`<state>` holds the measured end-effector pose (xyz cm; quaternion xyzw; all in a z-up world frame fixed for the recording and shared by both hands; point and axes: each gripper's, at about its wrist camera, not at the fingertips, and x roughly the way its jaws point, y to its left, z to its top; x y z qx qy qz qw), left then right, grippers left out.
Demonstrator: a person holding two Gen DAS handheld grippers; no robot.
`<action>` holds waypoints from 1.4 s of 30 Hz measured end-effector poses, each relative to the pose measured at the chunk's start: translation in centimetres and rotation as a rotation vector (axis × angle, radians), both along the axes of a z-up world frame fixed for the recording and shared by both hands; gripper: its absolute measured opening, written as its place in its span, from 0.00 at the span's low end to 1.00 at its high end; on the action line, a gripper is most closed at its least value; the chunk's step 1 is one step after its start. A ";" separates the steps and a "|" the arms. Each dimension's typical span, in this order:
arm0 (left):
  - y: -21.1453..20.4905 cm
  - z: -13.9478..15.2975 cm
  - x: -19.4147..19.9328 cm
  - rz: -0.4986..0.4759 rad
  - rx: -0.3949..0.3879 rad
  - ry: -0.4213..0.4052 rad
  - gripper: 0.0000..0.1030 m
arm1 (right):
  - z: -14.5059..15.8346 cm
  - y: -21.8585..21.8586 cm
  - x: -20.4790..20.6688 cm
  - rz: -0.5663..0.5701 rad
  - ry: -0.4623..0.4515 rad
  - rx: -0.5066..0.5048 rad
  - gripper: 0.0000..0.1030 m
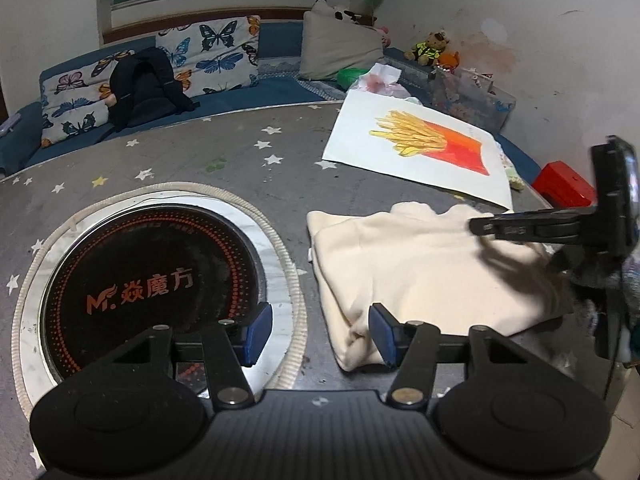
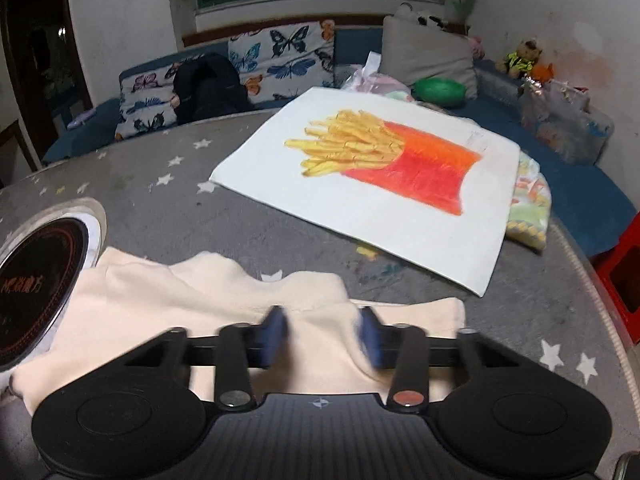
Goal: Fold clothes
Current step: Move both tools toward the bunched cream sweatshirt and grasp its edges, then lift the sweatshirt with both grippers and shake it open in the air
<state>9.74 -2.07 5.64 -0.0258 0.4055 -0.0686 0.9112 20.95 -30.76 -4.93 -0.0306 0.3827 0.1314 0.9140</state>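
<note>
The folded cream-coloured fabric garment (image 1: 424, 272) is lying on the grey star-patterned table (image 1: 192, 160), both the left gripper (image 1: 320, 334) and right gripper (image 2: 322, 332) hovering wide-jawed and empty-handed over it, seemingly lining up another fold.

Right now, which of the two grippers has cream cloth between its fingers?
The right gripper: its open fingers straddle the cream garment. The left gripper is open too, over bare table at the garment's corner.

Round grey star-print desk (image 1: 248, 160) is carrying a built-in induction cooktop (image 1: 152, 288) at its centre, a cream folded garment (image 1: 424, 272) beside it, and a fries drawing (image 2: 384, 168) lying toward the far edge.
</note>
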 end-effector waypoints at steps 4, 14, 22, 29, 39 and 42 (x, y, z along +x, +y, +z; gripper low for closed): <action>0.2 0.0 0.3 0.004 0.003 -0.004 0.54 | 2.1 -0.7 -1.8 0.010 -0.073 0.047 0.10; -0.4 1.1 0.4 -0.009 0.002 -0.046 0.74 | 8.0 -1.2 -14.2 0.213 -0.239 0.232 0.09; -2.7 1.1 1.2 -0.031 -0.045 0.009 0.85 | 4.7 0.4 -22.5 0.354 -0.096 0.161 0.09; -5.1 0.9 1.8 -0.055 -0.080 0.069 0.84 | 2.9 0.3 -24.5 0.348 -0.055 0.122 0.09; -4.4 -0.8 1.6 -0.079 -0.188 0.128 0.06 | 2.7 0.5 -25.5 0.337 -0.079 0.118 0.08; -2.8 0.9 1.5 -0.052 -0.189 0.072 0.06 | 3.8 0.0 -24.2 0.292 -0.101 0.159 0.08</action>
